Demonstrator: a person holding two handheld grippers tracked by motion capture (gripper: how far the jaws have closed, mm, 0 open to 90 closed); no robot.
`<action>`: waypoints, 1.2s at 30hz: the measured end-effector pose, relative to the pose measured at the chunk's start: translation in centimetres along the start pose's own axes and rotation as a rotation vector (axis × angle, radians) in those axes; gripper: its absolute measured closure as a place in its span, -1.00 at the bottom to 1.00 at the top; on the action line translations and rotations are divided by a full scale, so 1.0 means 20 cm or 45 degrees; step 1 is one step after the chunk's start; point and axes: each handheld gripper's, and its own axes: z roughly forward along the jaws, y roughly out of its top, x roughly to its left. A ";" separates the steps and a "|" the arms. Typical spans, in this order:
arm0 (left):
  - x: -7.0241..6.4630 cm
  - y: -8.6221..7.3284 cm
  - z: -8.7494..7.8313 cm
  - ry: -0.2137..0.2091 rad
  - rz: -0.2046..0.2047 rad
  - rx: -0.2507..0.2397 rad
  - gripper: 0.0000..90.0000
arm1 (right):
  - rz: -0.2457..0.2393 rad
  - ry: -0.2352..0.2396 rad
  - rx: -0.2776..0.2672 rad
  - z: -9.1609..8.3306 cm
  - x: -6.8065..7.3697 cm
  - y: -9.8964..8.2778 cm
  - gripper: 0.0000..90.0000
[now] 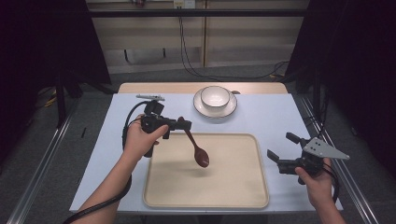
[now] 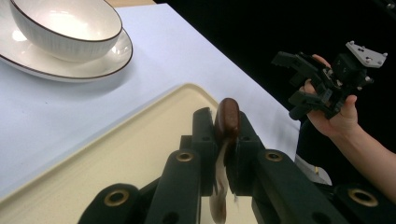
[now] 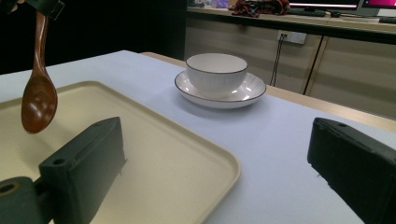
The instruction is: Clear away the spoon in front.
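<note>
Over the tray [image 1: 243, 186], spoon [image 1: 198, 149] hanging bowl-down from left gripper [image 1: 184, 124], fingers clamped on handle tip; light, stiff, smooth wood, likely to pivot in so narrow a pinch, better taken mid-handle; right gripper [image 1: 280, 150] idle beside tray, fingers wide apart.

A dark brown wooden spoon [image 1: 196, 145] hangs in the air above the beige tray [image 1: 243, 196], handle up toward 11 o'clock, glossy bowl down toward 5 o'clock, clear of the tray's surface.
</note>
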 end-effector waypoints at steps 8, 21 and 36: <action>0.02 -0.02 0.01 -0.014 -0.034 0.046 0.86 | 0.000 0.005 -0.003 0.00 0.00 0.00 -0.93; 0.03 -0.05 0.05 -0.015 -0.060 0.096 0.86 | 0.000 0.005 -0.008 0.00 0.00 0.00 -0.93; 0.03 -0.07 0.08 -0.004 -0.060 0.143 0.86 | -0.002 0.000 -0.014 -0.01 0.00 0.00 -0.93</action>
